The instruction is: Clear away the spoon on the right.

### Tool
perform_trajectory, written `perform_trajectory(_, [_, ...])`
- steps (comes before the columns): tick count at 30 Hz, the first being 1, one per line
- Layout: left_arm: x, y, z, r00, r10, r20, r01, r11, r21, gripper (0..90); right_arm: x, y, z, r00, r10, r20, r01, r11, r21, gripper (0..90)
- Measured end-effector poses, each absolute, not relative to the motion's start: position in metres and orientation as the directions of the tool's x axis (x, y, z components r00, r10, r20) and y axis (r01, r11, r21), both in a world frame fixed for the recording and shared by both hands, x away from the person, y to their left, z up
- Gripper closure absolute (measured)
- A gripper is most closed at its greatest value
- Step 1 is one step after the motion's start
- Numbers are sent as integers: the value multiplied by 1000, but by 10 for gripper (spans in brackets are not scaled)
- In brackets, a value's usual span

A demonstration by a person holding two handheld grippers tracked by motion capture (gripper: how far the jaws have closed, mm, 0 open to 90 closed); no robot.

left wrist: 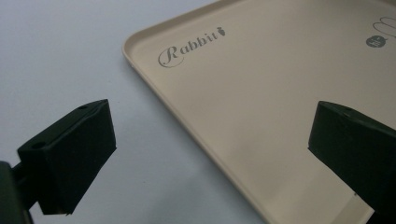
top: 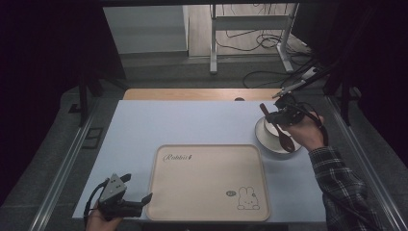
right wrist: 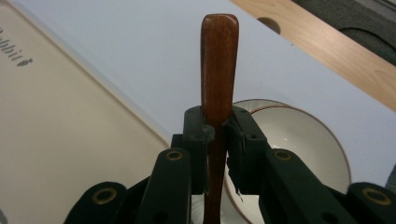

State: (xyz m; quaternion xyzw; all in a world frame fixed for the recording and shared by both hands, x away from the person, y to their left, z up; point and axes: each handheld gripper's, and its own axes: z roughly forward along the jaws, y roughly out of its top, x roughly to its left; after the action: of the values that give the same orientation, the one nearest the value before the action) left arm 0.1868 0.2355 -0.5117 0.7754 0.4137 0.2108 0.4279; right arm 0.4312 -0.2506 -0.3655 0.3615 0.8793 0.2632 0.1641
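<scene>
A brown wooden spoon [top: 286, 139] is clamped by its handle [right wrist: 218, 70] in my right gripper [top: 281, 117], which is shut on it above a white bowl [top: 269, 138] at the table's right. The bowl [right wrist: 303, 144] has a thin brown rim and lies just beyond the jaws in the right gripper view. A beige tray [top: 207, 183] with "Rabbit" lettering and a bunny drawing lies at the front centre. My left gripper [top: 139, 202] rests at the tray's front left corner, open, its jaws straddling the tray's edge [left wrist: 187, 121] with nothing between them.
The pale blue mat [top: 183, 120] covers the table, with a wooden strip [top: 202, 94] along its far edge. Beyond stand a desk frame and cables on the floor [top: 260, 43]. A person's plaid sleeve [top: 341, 187] comes in at the right.
</scene>
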Motion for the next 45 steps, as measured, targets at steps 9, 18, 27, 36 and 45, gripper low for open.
perform_trajectory(9, [187,235,-512,570,821,-25,461,-294,837,5,420,-243,-380,-703,707,-76,562,619,549,788])
perform_trajectory(18, [187,235,-512,570,821,-24,461,-296,837,5,411,-234,-392,-721,690,-62,569,640,516,788])
perform_trajectory(27, [187,235,-512,572,820,-22,460,-299,836,5,400,-218,-404,-752,658,-53,565,683,463,788])
perform_trajectory(36, [187,235,-512,573,819,-21,459,-300,836,5,390,-200,-415,-781,623,-44,553,722,417,788])
perform_trajectory(45, [187,235,-512,574,818,-19,458,-302,836,5,383,-185,-427,-805,592,-34,539,755,373,788])
